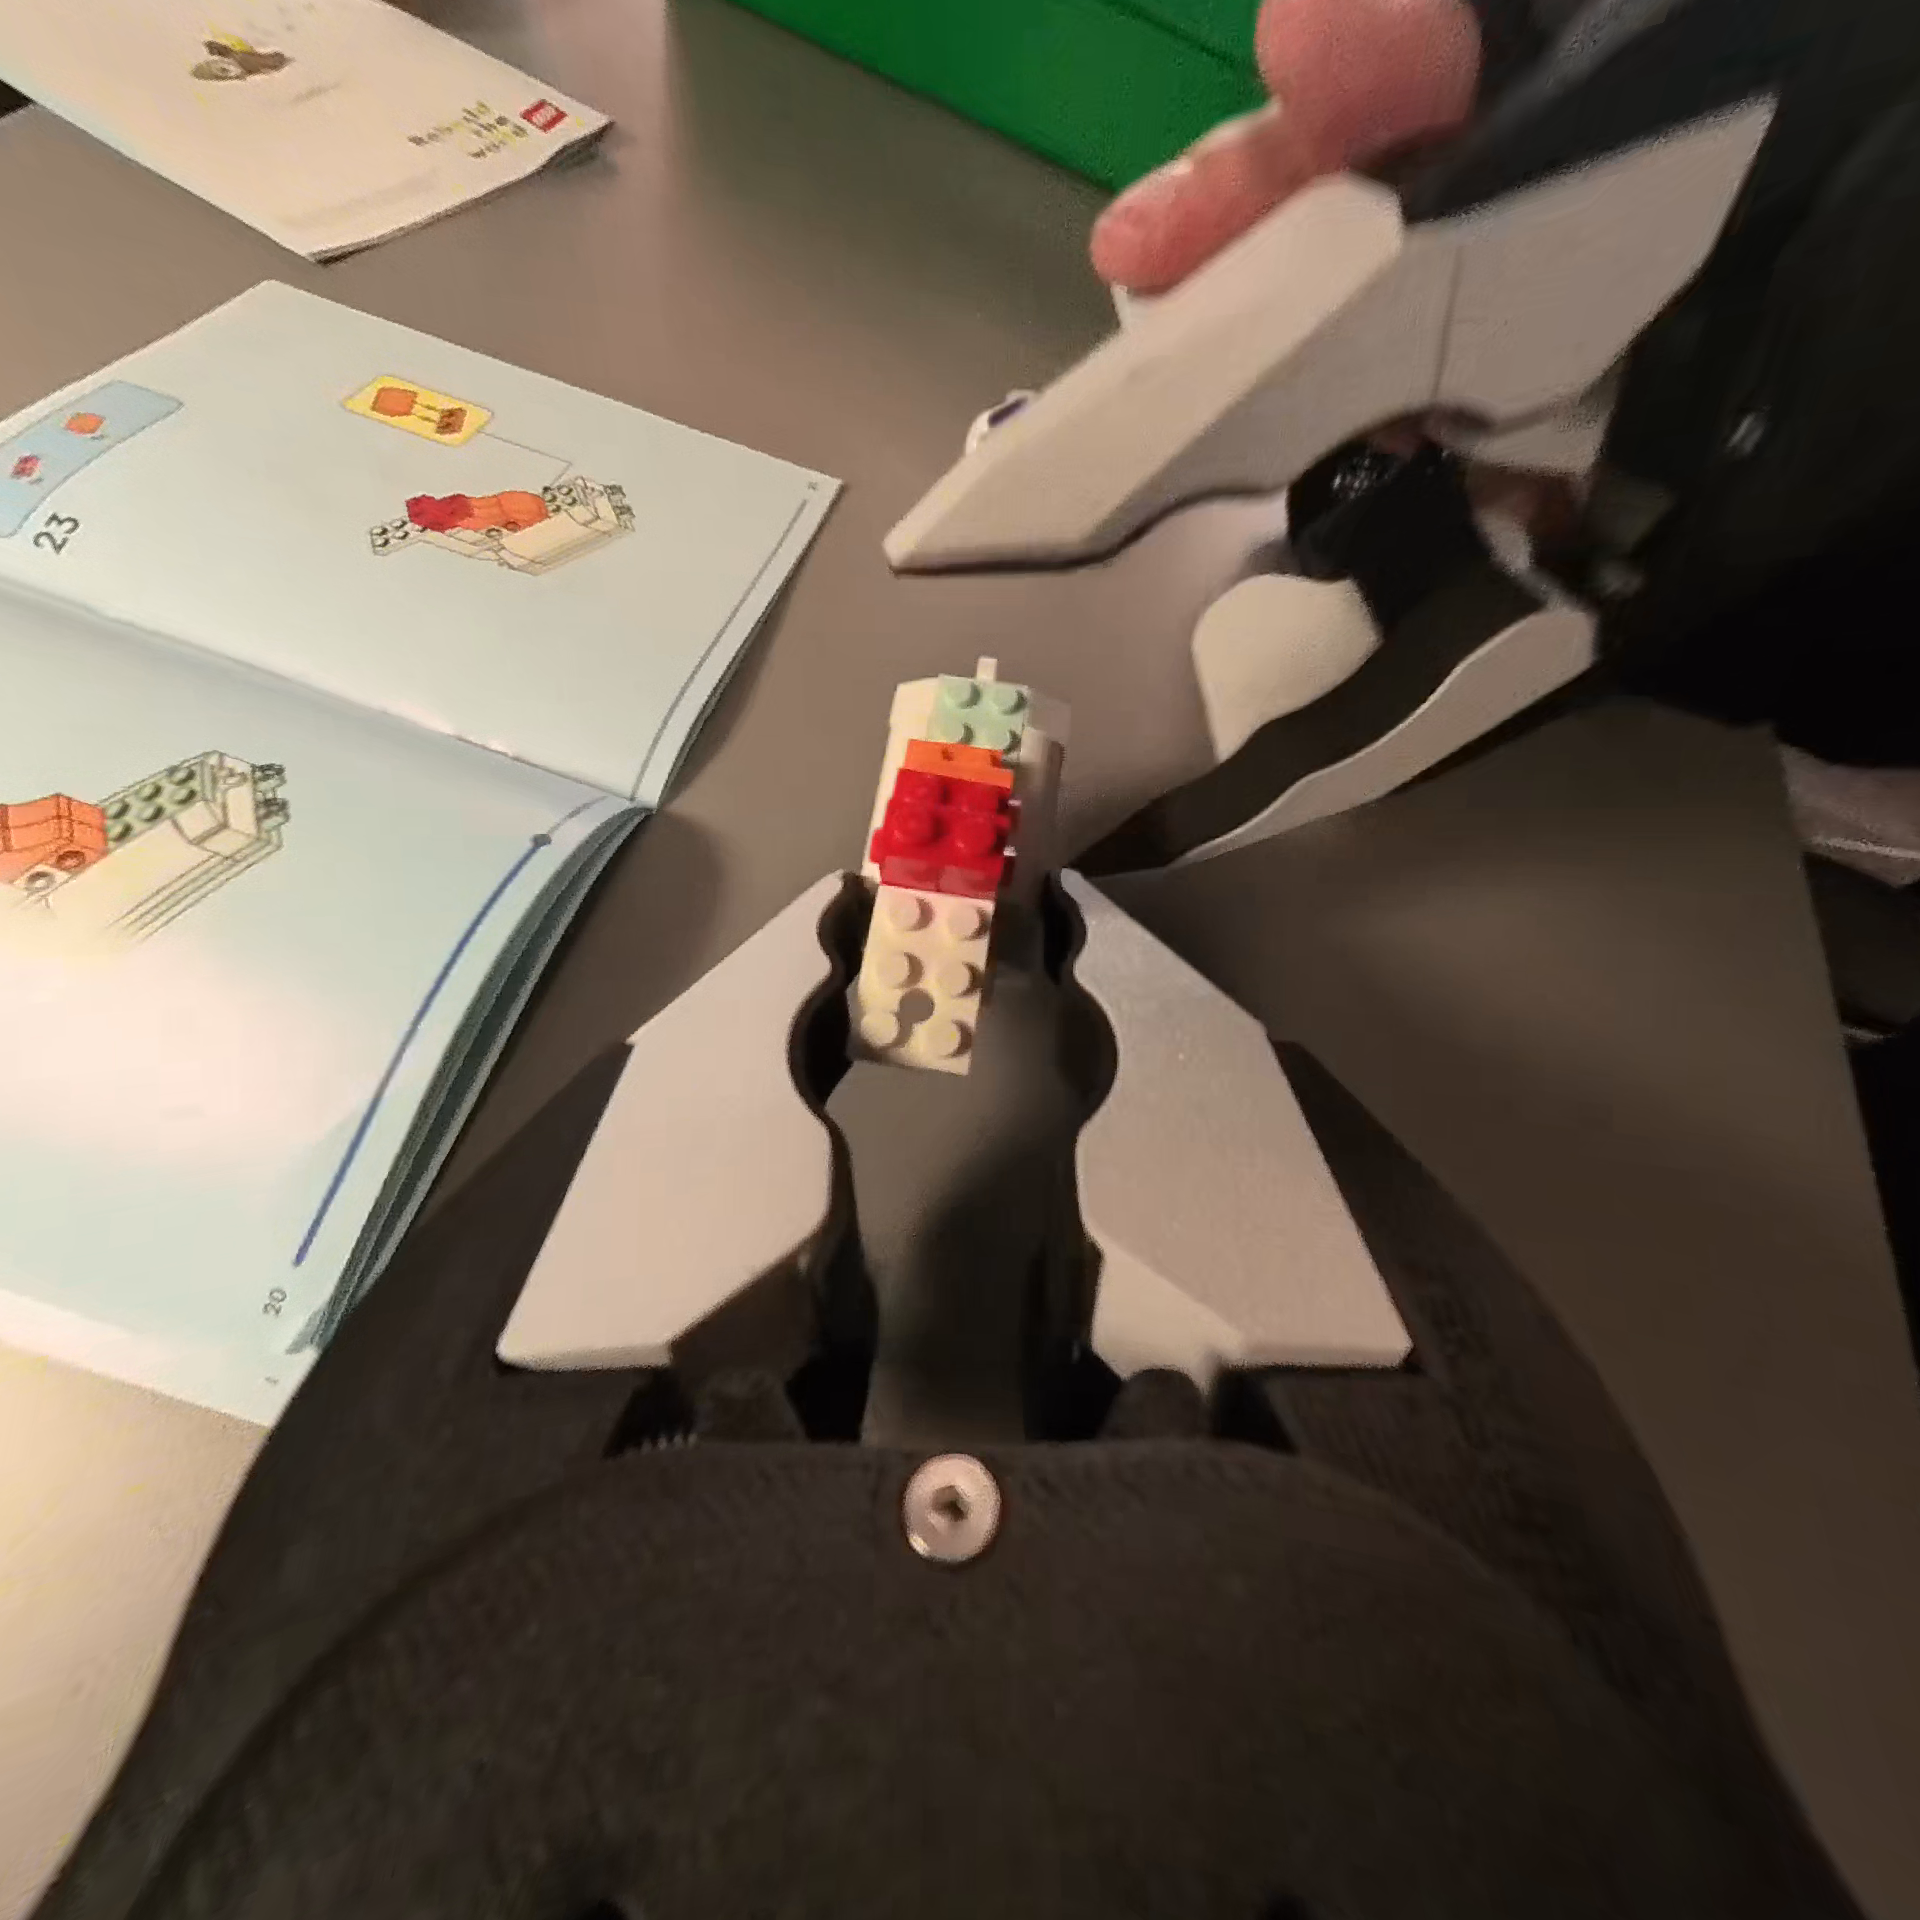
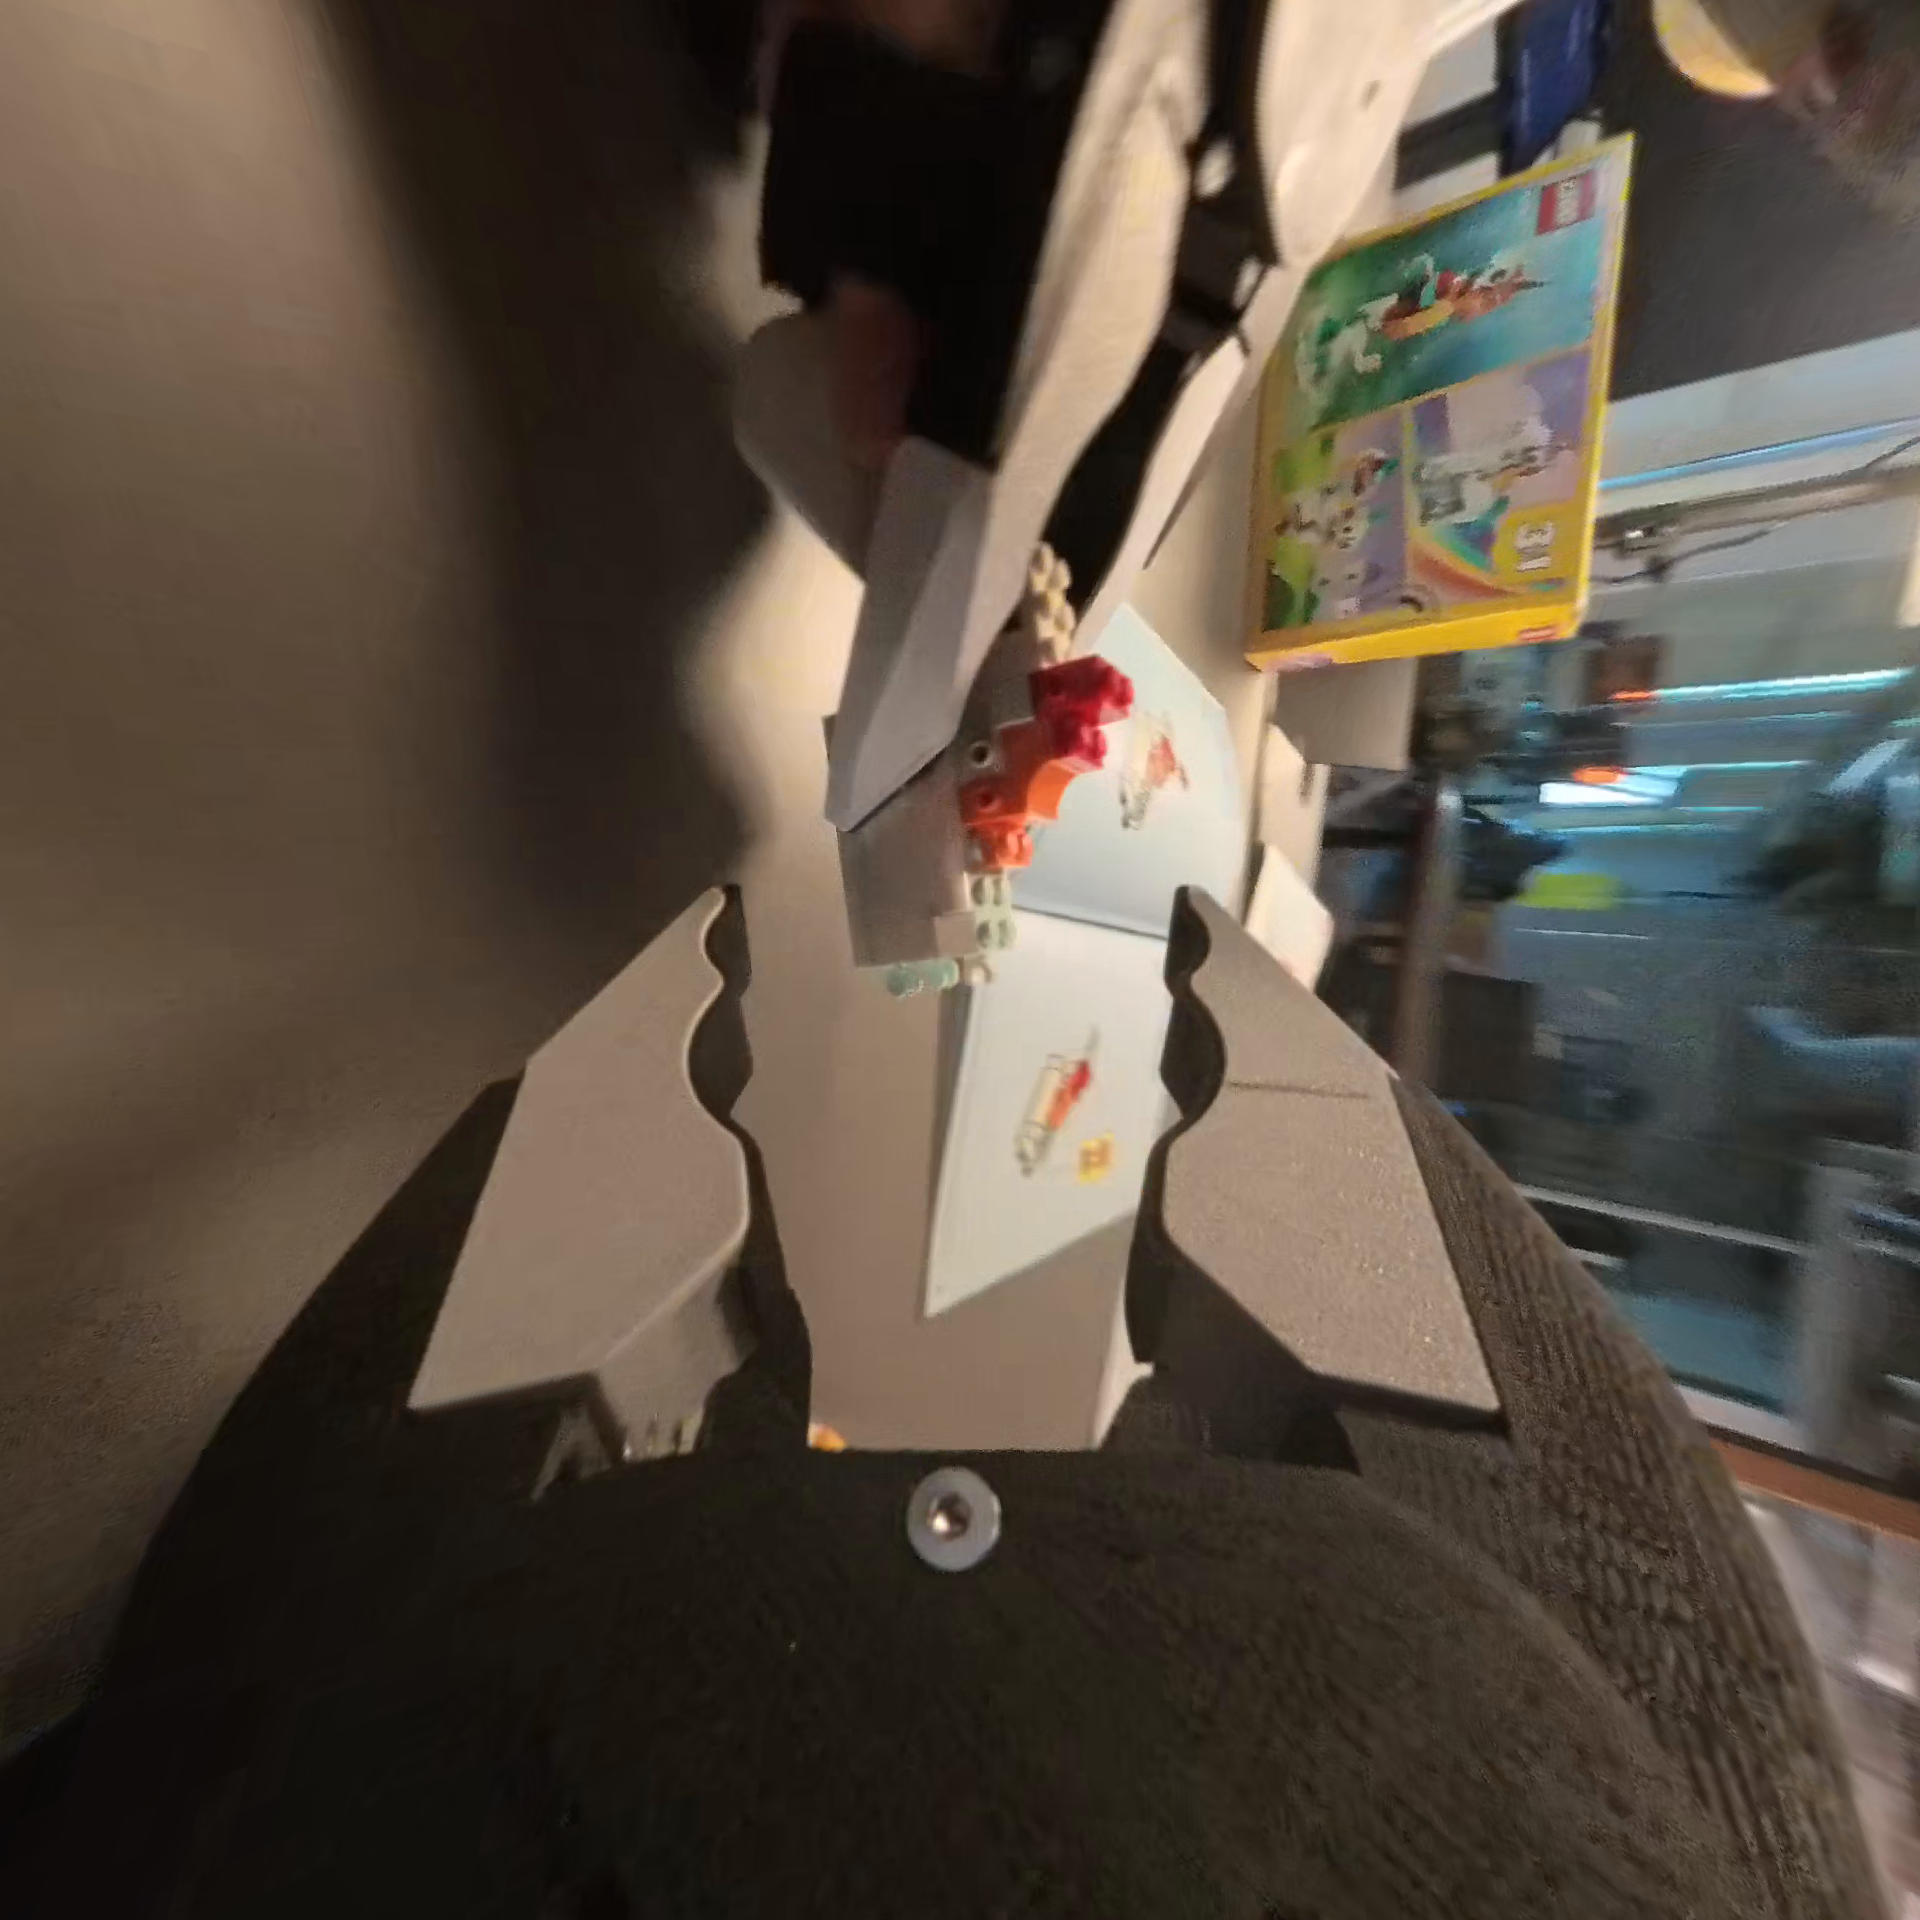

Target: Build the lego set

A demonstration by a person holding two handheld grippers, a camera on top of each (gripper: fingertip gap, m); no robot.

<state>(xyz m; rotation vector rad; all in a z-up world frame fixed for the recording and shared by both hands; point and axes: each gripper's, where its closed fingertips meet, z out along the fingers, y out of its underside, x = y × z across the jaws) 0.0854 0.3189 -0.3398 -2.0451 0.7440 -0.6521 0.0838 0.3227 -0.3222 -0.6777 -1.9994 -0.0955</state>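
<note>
My left gripper [image 1: 951, 894] is shut on a small lego assembly [image 1: 940, 831]: a white studded plate carrying red, orange and mint bricks, held above the grey table [image 1: 1039, 312]. My right gripper [image 1: 1060, 623] is open and empty, just right of and beyond the assembly, apart from it. In the right wrist view the right gripper [image 2: 956, 904] is open, with the assembly [image 2: 1039, 748] just ahead of its fingertips. One of the left gripper's fingers [image 2: 904, 623] clamps the assembly from the left; the other is hidden.
An open instruction booklet [image 1: 416, 623] lies on the table to the left and shows in the right wrist view [image 2: 1060, 1091]. A second leaflet [image 1: 312, 114] lies farther back. A green object [image 1: 987, 73] is at the far edge. The lego box [image 2: 1434, 416] stands beyond.
</note>
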